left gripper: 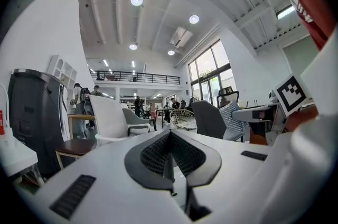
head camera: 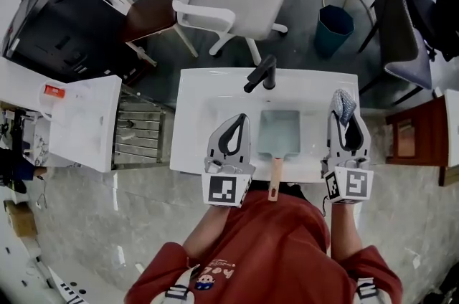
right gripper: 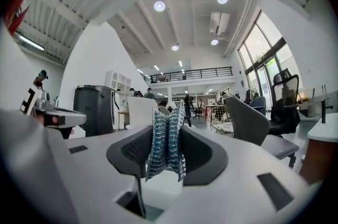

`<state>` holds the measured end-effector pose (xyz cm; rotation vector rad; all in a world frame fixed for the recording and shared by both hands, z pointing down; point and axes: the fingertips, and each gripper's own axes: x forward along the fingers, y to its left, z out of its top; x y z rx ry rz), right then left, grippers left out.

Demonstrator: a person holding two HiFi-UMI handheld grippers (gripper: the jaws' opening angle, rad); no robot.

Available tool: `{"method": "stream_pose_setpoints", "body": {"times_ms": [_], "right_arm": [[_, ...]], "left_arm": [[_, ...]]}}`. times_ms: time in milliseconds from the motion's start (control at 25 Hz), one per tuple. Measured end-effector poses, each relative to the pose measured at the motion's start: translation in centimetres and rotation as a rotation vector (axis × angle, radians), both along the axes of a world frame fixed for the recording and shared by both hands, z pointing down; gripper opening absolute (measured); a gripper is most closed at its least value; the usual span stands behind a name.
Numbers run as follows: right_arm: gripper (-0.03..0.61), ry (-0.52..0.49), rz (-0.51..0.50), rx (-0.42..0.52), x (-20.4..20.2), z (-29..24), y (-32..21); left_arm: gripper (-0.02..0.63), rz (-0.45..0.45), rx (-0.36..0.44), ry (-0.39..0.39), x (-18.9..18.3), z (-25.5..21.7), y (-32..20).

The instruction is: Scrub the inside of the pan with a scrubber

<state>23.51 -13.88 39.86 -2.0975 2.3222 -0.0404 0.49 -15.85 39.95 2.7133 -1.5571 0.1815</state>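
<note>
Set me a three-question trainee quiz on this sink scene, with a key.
1. Which gripper holds the scrubber? A) left B) right C) neither
2. True or false: the pan lies in the sink with its handle toward the person.
3. Fill in: the left gripper's jaws are ____, with nothing between them.

Key: 1. B, the right gripper; 2. true; 3. shut.

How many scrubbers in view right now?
1: the scrubber, clamped in the right gripper above the sink's right edge. None seen in the pan or elsewhere.
</note>
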Motion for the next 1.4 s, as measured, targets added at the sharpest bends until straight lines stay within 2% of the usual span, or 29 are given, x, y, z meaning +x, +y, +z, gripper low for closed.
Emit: {"method": "stream_pose_setpoints", "body": {"times_ms": [80, 560, 1400], "right_arm": [[0.172, -0.015, 0.005, 0.008, 0.1, -0.6, 0.0], [0.172, 0.056, 0.038, 0.018, 0.3, -1.4, 0.1], [0.163, 0.096, 0.012, 0.016, -1.0, -0.9, -0.8]], "left_arm": [[0.011, 0.006, 0.0, 0.0, 0.0, -0.3, 0.0], [0.011, 0.0, 0.027, 0.02, -0.2, -1.5, 0.0], [0.011, -0.026, 0.019, 0.016, -1.2, -1.1, -0.1]]}}
